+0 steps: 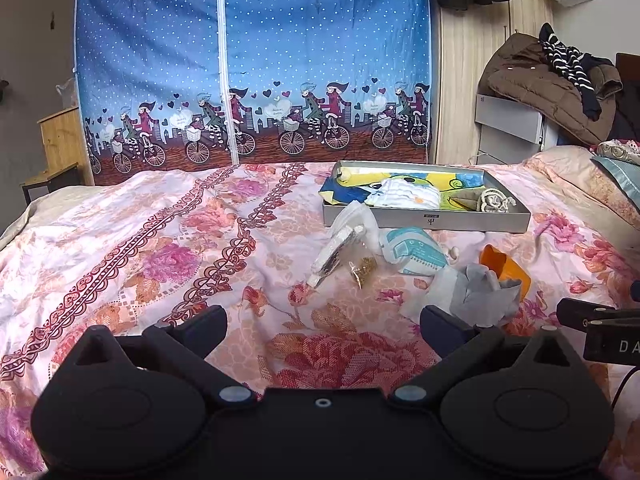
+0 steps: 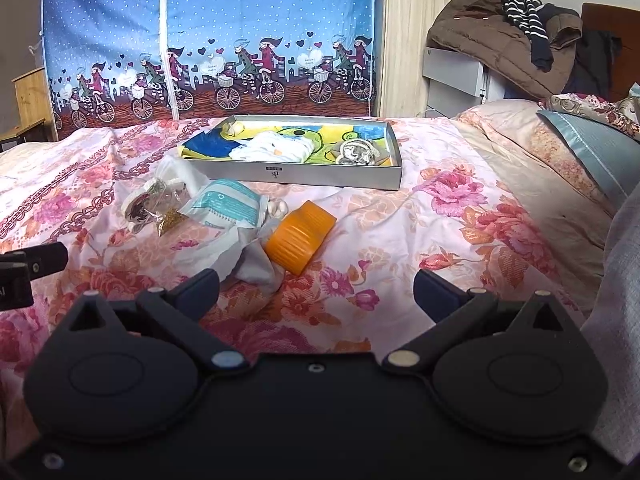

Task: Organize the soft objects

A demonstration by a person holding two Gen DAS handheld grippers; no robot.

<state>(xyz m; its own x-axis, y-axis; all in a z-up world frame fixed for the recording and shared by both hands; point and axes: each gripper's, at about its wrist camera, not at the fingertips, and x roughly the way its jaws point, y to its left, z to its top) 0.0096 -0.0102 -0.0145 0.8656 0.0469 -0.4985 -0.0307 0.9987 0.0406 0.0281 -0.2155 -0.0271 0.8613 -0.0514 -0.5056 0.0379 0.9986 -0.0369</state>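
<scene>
A shallow grey tray (image 1: 432, 221) (image 2: 320, 179) lies on the floral bedspread, holding a yellow-blue cloth (image 2: 320, 134), a white folded cloth (image 1: 408, 197) (image 2: 276, 148) and a grey-white soft item (image 1: 494, 200) (image 2: 358, 154). In front of it lie clear plastic bags (image 1: 340, 252) (image 2: 156, 204), a white-teal packet (image 1: 416, 252) (image 2: 228, 204), a grey cloth (image 1: 476, 294) (image 2: 260, 264) and an orange ribbed object (image 1: 506, 270) (image 2: 300, 236). My left gripper (image 1: 324, 322) is open, low over the bed short of the pile. My right gripper (image 2: 316, 288) is open, just short of the grey cloth.
A blue fabric wardrobe (image 1: 252, 60) with a bicycle print stands behind the bed. Coats (image 2: 504, 32) are heaped on a grey box (image 1: 508, 124) at the right. A pillow (image 2: 592, 152) lies at the far right. A wooden shelf (image 1: 60, 140) stands at the left.
</scene>
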